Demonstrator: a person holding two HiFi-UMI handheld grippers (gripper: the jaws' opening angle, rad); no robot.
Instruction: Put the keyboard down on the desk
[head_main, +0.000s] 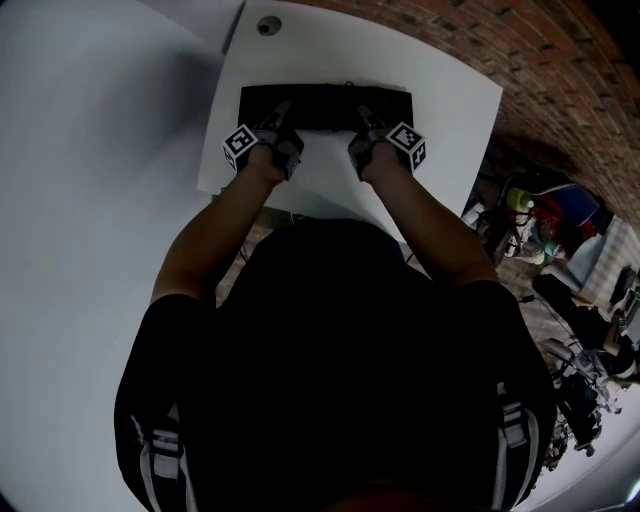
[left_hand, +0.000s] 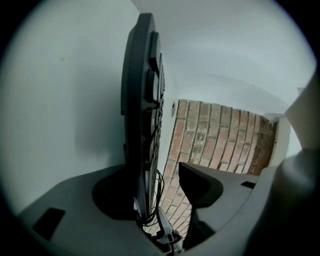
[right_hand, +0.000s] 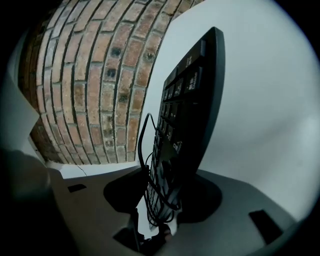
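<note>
The black keyboard lies lengthwise across the far half of the white desk. Both grippers hold onto its near edge. My left gripper is open. In the left gripper view the keyboard stands edge-on against the left pad, and a clear gap separates it from the right pad. My right gripper is shut on the keyboard, whose body fills the space between the pads. A thin black cable loops beside the keys. I cannot tell whether the underside touches the desk.
A round cable hole sits in the desk's far left corner. A brick surface runs behind and to the right of the desk. Bags and assorted clutter lie at the right. The person's arms and dark torso fill the foreground.
</note>
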